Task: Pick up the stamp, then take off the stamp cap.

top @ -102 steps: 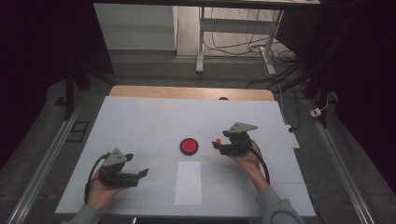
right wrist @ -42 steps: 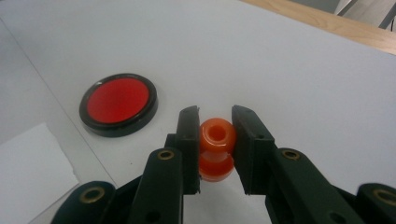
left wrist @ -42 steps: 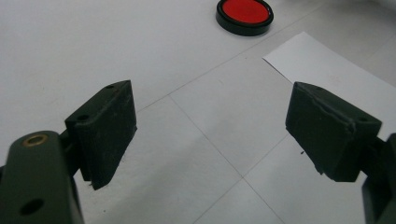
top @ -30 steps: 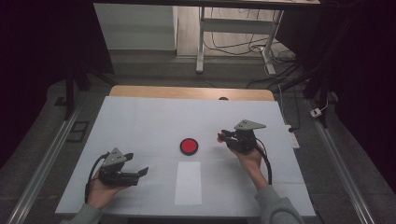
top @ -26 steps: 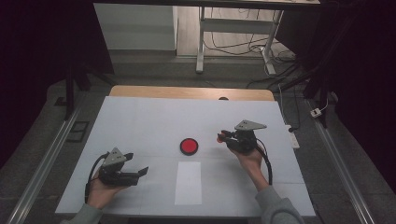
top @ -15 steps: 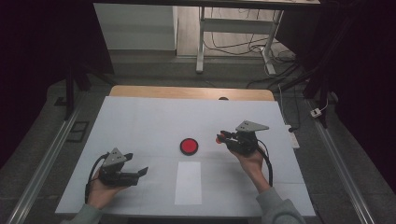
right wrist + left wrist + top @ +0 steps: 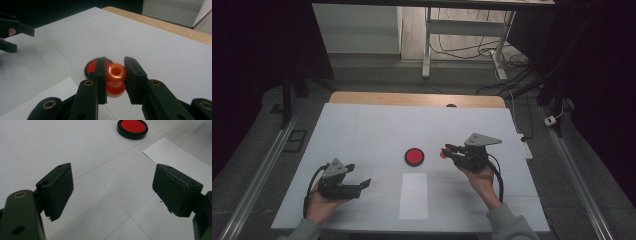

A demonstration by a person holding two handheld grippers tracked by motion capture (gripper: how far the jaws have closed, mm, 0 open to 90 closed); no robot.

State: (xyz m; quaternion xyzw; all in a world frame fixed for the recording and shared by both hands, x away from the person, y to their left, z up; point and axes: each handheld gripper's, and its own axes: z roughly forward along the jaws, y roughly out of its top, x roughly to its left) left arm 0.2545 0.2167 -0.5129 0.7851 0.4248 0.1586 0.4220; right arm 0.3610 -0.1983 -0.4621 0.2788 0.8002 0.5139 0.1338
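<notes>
I have the orange spool-shaped piece clamped in my right gripper, held up just beside the red disc, so pickup is done and placing remains, while my left gripper rests wide open with nothing between its 2 jaws.

The right gripper, clamped on the orange spool, has been carried slightly toward the table's far edge (and lifted a little).

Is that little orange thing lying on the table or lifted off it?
Lifted: the right tool pinches the orange piece above the table.
</notes>
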